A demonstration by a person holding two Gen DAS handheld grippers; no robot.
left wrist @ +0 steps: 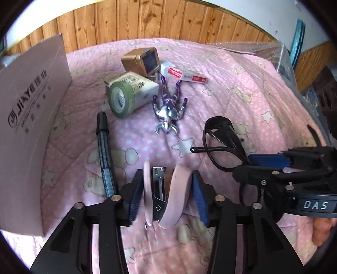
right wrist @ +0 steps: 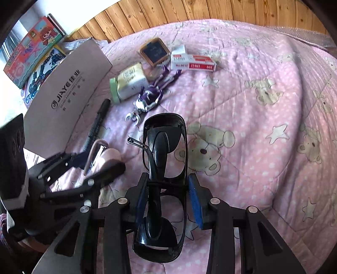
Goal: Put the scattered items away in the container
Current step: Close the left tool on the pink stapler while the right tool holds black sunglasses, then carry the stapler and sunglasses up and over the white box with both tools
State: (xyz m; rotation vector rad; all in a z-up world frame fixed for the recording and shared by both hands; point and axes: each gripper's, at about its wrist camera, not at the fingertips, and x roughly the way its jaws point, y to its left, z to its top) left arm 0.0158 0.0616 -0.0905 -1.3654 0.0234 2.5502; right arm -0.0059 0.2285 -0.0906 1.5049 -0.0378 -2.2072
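Note:
My left gripper [left wrist: 167, 189] is shut on a pink stapler [left wrist: 175, 196] just above the pink quilt; it also shows in the right wrist view [right wrist: 105, 157]. My right gripper [right wrist: 167, 196] is shut on black glasses [right wrist: 164, 151], held beside the left gripper [left wrist: 223, 143]. The cardboard box [left wrist: 31, 130] stands at the left. On the quilt lie a black pen [left wrist: 105, 151], a green tape roll [left wrist: 122, 99], a white carton [left wrist: 139, 86], a purple robot toy [left wrist: 168, 105], a gold tin [left wrist: 141, 61] and a red-and-white staple box [left wrist: 185, 75].
A wooden headboard [left wrist: 158, 19] runs behind the bed. Clear bubble wrap [left wrist: 263, 50] lies at the far right. Colourful toy boxes [right wrist: 33, 52] stand behind the cardboard box [right wrist: 67, 88]. The pink quilt [right wrist: 263, 126] stretches to the right.

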